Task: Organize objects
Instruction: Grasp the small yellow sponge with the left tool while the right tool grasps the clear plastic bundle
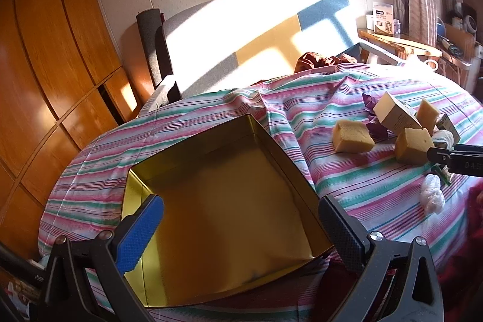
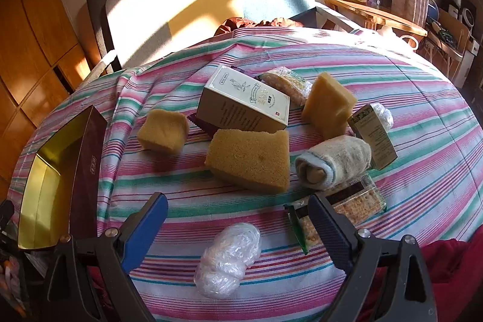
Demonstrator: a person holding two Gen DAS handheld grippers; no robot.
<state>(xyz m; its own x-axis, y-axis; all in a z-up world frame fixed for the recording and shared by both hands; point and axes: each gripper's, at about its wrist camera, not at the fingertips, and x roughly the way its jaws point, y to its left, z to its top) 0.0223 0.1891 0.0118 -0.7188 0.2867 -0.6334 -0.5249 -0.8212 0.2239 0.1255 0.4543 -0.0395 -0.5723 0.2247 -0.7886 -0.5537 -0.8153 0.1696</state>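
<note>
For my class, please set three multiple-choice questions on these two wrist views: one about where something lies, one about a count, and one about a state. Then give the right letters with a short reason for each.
1. Where does the gold tin lie relative to the sponges?
A. To their left
B. To their right
C. On top of them

2. How many yellow sponges are on the striped cloth?
A. One
B. Three
C. Five

3. What is the state of the gold tin?
A. Lid on
B. Open and empty
C. Open and full

Answers:
1 A, the right wrist view shows it at the left edge.
2 B, the small sponge, large sponge and tilted sponge.
3 B, the left wrist view shows its bare interior.
</note>
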